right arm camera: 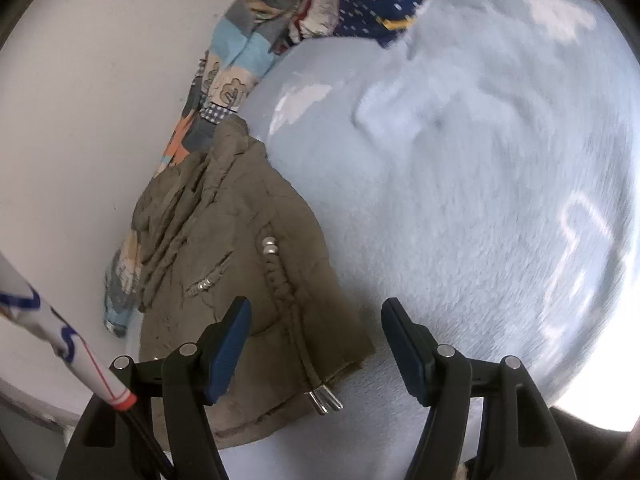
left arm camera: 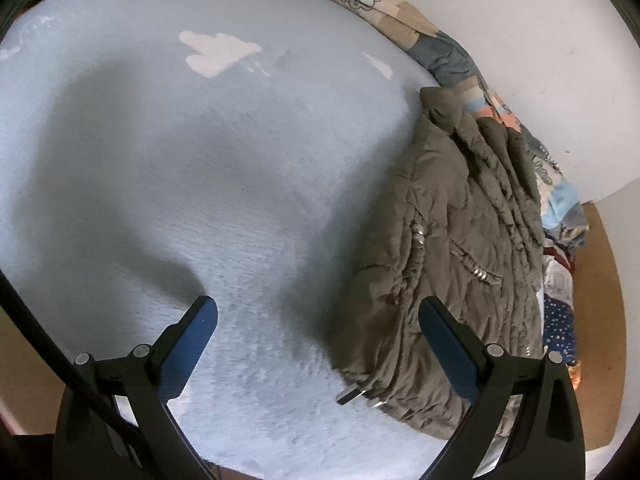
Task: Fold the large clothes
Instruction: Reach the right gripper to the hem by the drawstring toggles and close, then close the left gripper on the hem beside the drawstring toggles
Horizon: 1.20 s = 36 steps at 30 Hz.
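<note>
Garment: we see an olive-green padded jacket (left arm camera: pixel 448 248), already doubled into a compact bundle, lying on the pale blue fleece blanket (left arm camera: pixel 200 184) near its edge by the white wall (left arm camera: pixel 520 40).
Where it sits: in the right wrist view the jacket (right arm camera: pixel 240 264) lies just beside a patchwork quilt (right arm camera: pixel 224 80) bunched along the wall; the rest of the blanket (right arm camera: pixel 460 200) is bare.
Details: metal cord ends (right arm camera: pixel 326 402) stick out at the jacket's near hem, and small metal beads show on its braided drawcord.
Left gripper: our left gripper (left arm camera: pixel 316 320) has its jaws wide apart with nothing between them; one finger hangs over the blanket, the other over the jacket's near side, and we cannot tell whether it touches the cloth.
Right gripper: our right gripper (right arm camera: pixel 316 322) is also spread, holding nothing; the jacket's near corner lies below the gap, not pinched.
Step in hand: we judge the fold on this jacket is finished or nearly so, both tools free of the cloth.
Next move: we think either a last pat to flatten the bundle, or fetching another large garment; a dark blue patterned cloth (right arm camera: pixel 384 4) lies at the far edge.
Risk: the puffy filling may spring the folds open.
</note>
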Motion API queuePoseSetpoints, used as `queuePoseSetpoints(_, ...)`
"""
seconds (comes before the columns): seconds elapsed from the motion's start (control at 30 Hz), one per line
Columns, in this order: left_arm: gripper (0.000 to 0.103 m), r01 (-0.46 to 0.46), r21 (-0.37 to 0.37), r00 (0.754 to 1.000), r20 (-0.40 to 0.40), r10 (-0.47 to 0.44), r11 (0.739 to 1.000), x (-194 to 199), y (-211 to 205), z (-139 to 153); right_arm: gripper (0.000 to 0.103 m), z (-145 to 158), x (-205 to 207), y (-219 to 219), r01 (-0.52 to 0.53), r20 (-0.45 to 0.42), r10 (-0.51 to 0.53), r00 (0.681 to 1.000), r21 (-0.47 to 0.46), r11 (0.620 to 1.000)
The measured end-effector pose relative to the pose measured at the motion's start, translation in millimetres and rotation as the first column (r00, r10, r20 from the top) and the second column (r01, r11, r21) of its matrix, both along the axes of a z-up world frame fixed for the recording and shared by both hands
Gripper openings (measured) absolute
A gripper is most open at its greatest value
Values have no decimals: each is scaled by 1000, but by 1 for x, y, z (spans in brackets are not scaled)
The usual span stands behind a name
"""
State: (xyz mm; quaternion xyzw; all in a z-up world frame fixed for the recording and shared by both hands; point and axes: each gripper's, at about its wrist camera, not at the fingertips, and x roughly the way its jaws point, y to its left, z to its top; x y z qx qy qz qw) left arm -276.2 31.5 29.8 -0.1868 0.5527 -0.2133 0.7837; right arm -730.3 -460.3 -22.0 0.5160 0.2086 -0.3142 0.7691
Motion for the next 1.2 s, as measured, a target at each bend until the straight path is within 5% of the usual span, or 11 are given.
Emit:
queuePoseSetpoints(0.3, 100, 54, 8, 999, 1, -54, 999, -12, -23, -8, 73, -13, 5, 2, -8, 32, 6, 999, 64, 998)
queuePoseSetpoints(0.53, 100, 200, -23, 979, 39, -199, 979, -38, -63, -5, 76, -23, 11, 6, -37, 38, 34, 999, 94, 995)
queuePoseSetpoints(0.87, 100, 241, 74, 960, 128, -249, 968, -63, -95, -4, 79, -24, 54, 36, -174, 0, 174, 985, 28, 984)
queuePoseSetpoints(0.9, 100, 241, 88, 958, 136, -251, 967, -63, -100, -3, 72, -22, 57, 38, -175, -13, 175, 984, 10, 985)
queuePoseSetpoints(0.93, 100, 240, 116, 954, 153, -256, 964, -65, -100, -3, 46, -19, 58, 40, -171, -15, 171, 985, -16, 985)
queuePoseSetpoints(0.97, 99, 239, 146, 951, 167, -262, 960, -67, -102, -3, 38, -18, 59, 40, -170, -4, 170, 985, -26, 985)
queuePoseSetpoints(1.2, 100, 235, 347, 918, 227, -325, 908, -81, -123, -14, 34, -21, 73, 45, -206, -122, 194, 973, -100, 973)
